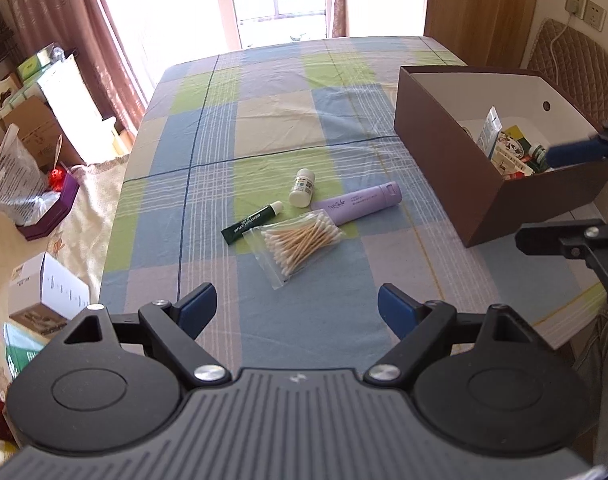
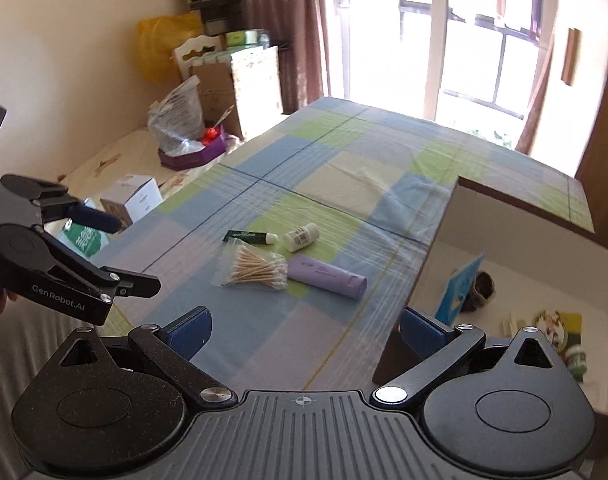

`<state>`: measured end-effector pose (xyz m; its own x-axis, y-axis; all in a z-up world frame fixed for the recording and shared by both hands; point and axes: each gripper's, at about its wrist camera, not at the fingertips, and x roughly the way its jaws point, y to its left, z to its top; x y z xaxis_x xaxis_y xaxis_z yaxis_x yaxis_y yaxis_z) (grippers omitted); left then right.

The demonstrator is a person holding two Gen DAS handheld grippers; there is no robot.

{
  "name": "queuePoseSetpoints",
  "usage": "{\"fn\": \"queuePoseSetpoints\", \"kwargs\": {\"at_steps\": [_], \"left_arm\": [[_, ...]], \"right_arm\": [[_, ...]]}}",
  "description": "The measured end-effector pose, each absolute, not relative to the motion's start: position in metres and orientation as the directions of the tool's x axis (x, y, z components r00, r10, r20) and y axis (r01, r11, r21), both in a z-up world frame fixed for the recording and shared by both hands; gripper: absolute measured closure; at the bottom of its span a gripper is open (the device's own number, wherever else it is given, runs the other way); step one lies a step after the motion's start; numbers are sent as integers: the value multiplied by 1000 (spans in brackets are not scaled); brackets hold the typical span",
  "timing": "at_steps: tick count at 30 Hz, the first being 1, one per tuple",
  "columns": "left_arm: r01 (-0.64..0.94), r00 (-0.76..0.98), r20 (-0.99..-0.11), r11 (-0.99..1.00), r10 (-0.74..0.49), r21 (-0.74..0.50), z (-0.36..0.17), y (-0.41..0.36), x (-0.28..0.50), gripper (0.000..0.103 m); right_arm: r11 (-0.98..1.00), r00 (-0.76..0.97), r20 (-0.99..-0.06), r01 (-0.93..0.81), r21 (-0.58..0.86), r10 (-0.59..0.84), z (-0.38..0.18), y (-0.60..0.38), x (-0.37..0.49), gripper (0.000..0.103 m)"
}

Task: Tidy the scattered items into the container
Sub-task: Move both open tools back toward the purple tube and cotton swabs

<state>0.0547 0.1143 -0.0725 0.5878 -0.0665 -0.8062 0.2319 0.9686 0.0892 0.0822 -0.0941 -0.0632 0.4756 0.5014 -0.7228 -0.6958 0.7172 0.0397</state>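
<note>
Fingers (image 1: 199, 304) of the left gripper (image 1: 297, 308) stand wide apart with nothing between them, and they hang above the near part of the desk (image 1: 263, 128), aimed at the loose items ahead. That wide spread probably suits the broad, soft bag of cotton swabs (image 1: 293, 242), which lies nearest. Touching its far edge are the green tube (image 1: 251, 223) and the purple tube (image 1: 358, 202); the small white bottle (image 1: 301, 188) lies between those two, just beyond. Off to the right sits the brown box (image 1: 456, 168), open at the top, already holding packets and a small bottle. The right gripper (image 1: 560, 192) shows at the frame's edge, one blue pad reaching over the box's near wall.

From the right wrist view, the right gripper's own fingers (image 2: 189, 330) are likewise spread wide and empty, straddling the box's near corner (image 2: 396, 356), one finger outside and one over the interior. That placement reads as a drop just completed or a hover by the container. All four loose items lie together on the cloth, well apart from the box, so roughly half the tidying seems left. The left gripper appears at the left edge, open.
</note>
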Motion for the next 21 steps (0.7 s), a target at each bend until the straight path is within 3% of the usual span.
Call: {"fn": "queuePoseSetpoints", "kwargs": {"at_steps": [8, 21], "left_arm": [[336, 582, -808, 933, -98, 128, -97, 116, 90, 22], [618, 515, -831, 764, -213, 187, -156, 100, 159, 33]], "right_arm": [[511, 373, -809, -853, -106, 454, -92, -59, 140, 0], [561, 275, -886, -828, -20, 373, -140, -35, 193, 0]]}}
